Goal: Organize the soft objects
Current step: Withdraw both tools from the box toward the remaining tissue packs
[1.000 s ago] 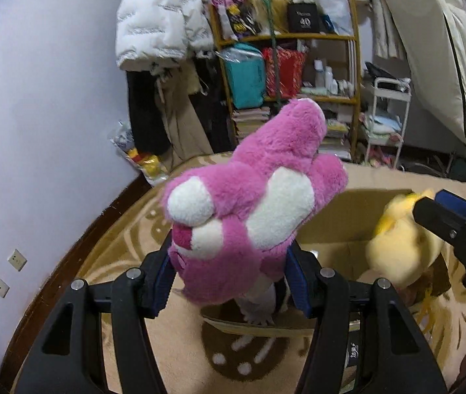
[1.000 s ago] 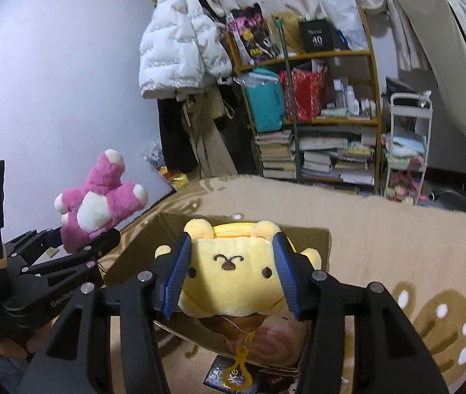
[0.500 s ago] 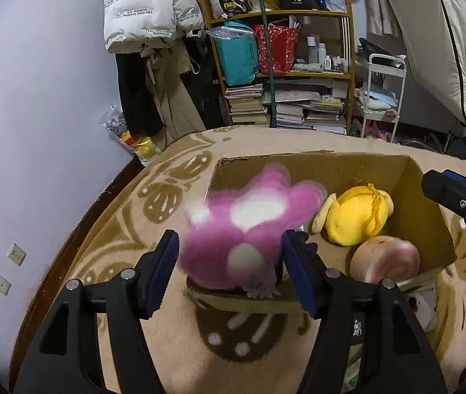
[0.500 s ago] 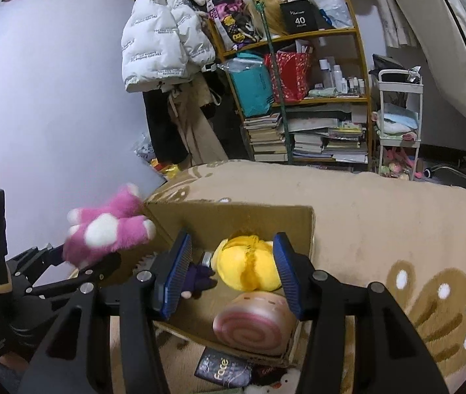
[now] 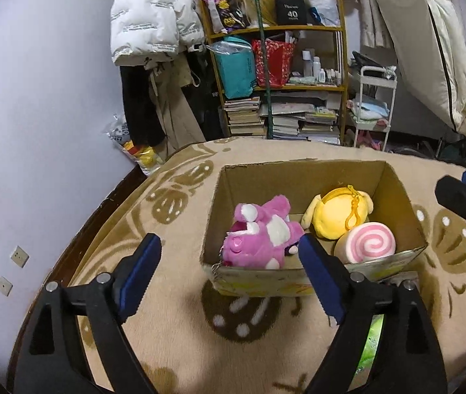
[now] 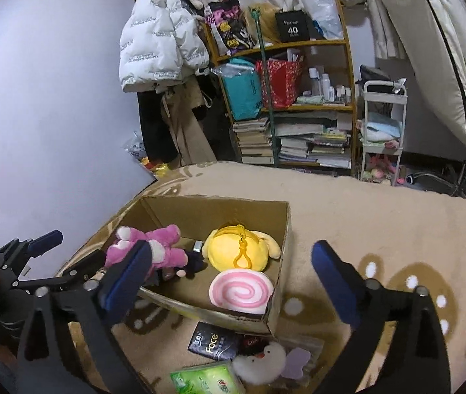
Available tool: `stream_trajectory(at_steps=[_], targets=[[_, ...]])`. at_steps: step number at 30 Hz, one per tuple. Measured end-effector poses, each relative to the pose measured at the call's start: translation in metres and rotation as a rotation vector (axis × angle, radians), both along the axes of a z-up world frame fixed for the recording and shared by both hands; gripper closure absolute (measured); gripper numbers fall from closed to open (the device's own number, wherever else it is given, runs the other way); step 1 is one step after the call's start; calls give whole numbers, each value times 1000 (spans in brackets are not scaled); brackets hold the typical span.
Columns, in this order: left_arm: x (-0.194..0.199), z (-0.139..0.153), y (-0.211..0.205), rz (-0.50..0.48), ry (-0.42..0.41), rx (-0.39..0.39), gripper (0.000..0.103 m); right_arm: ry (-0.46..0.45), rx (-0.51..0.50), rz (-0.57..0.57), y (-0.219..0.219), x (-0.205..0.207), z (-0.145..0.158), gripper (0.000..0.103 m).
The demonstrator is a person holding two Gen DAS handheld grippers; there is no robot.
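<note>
An open cardboard box (image 5: 393, 187) (image 6: 282, 229) stands on a beige patterned blanket. Inside it lie a pink plush bear (image 5: 262, 236) (image 6: 154, 246), a yellow plush (image 5: 338, 211) (image 6: 236, 249) and a pink swirl roll plush (image 5: 369, 241) (image 6: 241, 290). My left gripper (image 5: 229, 272) is open and empty, just in front of the box's near wall. My right gripper (image 6: 233, 272) is open and empty above the box's near right side. The left gripper also shows in the right wrist view (image 6: 36, 246).
A black "Face" packet (image 6: 211, 344), a small white plush (image 6: 262, 361) and a green tissue pack (image 6: 206, 381) lie on the blanket in front of the box. A cluttered bookshelf (image 5: 282, 75), hanging coats and a white cart (image 5: 374, 108) stand at the back.
Both grippers have opened and let go. The pink bear and the yellow plush dropped into the box, and both grippers have pulled back a little.
</note>
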State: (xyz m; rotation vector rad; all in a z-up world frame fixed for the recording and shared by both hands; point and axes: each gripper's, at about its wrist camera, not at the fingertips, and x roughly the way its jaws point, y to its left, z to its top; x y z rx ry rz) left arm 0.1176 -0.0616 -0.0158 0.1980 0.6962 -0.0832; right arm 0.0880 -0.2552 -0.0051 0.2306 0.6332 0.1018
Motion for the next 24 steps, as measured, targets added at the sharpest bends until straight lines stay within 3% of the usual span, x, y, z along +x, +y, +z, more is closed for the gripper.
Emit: stream_trajectory(at_steps=[2, 7, 24], targets=[[-7, 6, 5, 16, -11, -16, 4, -10, -13, -2, 2, -5, 6, 0], [-29, 20, 10, 35, -35, -34, 4, -3, -28, 11, 4, -23, 15, 0], [-83, 26, 27, 5, 50, -141, 4, 1, -40, -22, 1, -90, 28, 0]])
